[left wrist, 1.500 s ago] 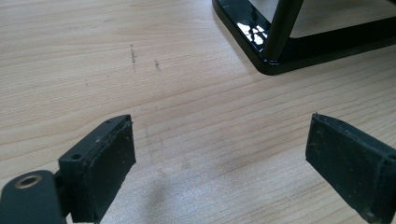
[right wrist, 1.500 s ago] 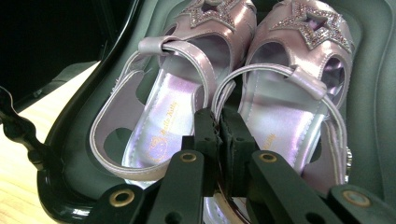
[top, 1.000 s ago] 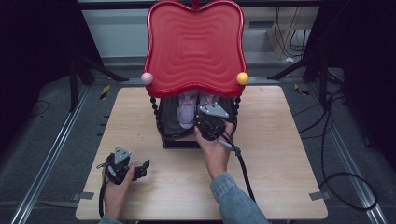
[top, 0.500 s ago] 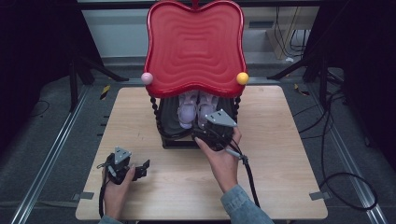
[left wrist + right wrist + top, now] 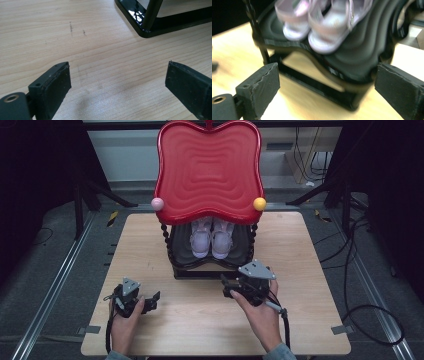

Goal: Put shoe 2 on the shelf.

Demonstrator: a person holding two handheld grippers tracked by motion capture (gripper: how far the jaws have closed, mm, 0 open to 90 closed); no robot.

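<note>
A pair of pale pink sandals (image 5: 211,238) stands side by side on the black middle shelf (image 5: 235,251) of a small rack with a wavy red top (image 5: 209,172). In the right gripper view the sandals (image 5: 322,22) look blurred on that shelf (image 5: 352,57). My right gripper (image 5: 231,284) is open and empty, just in front of the rack's lower right corner. Near the table's front left, my left gripper (image 5: 151,301) is open and low over bare wood. The rack's black base corner (image 5: 145,31) lies ahead of the left gripper (image 5: 117,82).
The wooden table (image 5: 320,270) has free room left and right of the rack. A pink ball (image 5: 157,203) and a yellow ball (image 5: 259,203) cap the rack's front posts. Cables (image 5: 365,315) lie on the floor to the right.
My right gripper has drawn back out of the rack toward me, and it is empty. Both sandals now stand on the shelf. The left gripper has stayed still.
</note>
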